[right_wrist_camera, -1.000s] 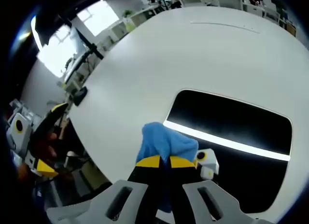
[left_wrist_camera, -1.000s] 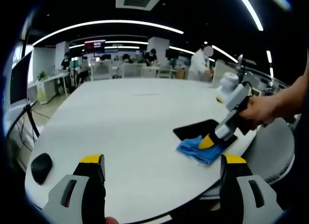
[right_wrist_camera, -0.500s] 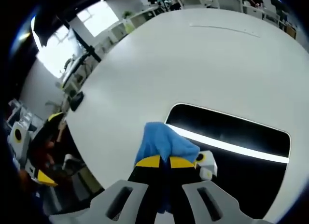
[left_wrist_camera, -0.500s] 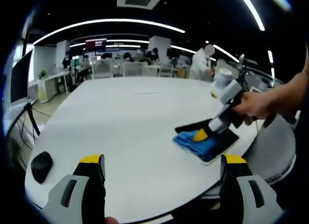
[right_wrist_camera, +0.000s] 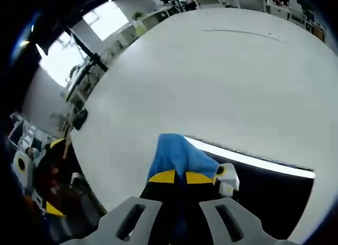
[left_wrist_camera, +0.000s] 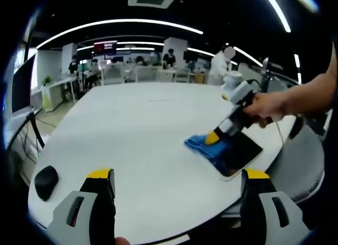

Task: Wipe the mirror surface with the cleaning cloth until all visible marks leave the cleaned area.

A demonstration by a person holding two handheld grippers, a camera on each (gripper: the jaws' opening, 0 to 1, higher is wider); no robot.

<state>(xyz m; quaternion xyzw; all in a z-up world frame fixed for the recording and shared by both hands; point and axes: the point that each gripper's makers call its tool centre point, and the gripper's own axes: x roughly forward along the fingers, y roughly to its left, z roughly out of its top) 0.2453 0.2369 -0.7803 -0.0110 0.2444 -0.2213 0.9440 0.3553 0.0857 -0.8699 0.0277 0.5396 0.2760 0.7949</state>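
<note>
- Since the earlier frames, the right gripper (right_wrist_camera: pixel 175 177) had carried the blue cloth (right_wrist_camera: pixel 179 158) from the mirror's near edge to its far end.
- Its jaws were clamped on the cloth, pressing it onto the mirror (right_wrist_camera: pixel 264 192).
- Nearest in the left gripper view, the left gripper (left_wrist_camera: pixel 174 176) hovered with jaws wide apart, well short of the mirror (left_wrist_camera: pixel 240 152).
- Farther left of the mirror, a dark mouse (left_wrist_camera: pixel 45 180) lay on the white table (left_wrist_camera: pixel 137 129).

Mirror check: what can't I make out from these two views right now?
- Marks on the mirror: right gripper view, its glass reads dark with one bright light reflection; smudges too faint to tell.
- Mirror's near part: right gripper view, hidden under the blue cloth and the right gripper.
- Mirror in the left gripper view: small and blurred, part covered by the cloth.
- Left gripper: fingers cut off by the bottom edge.
</note>
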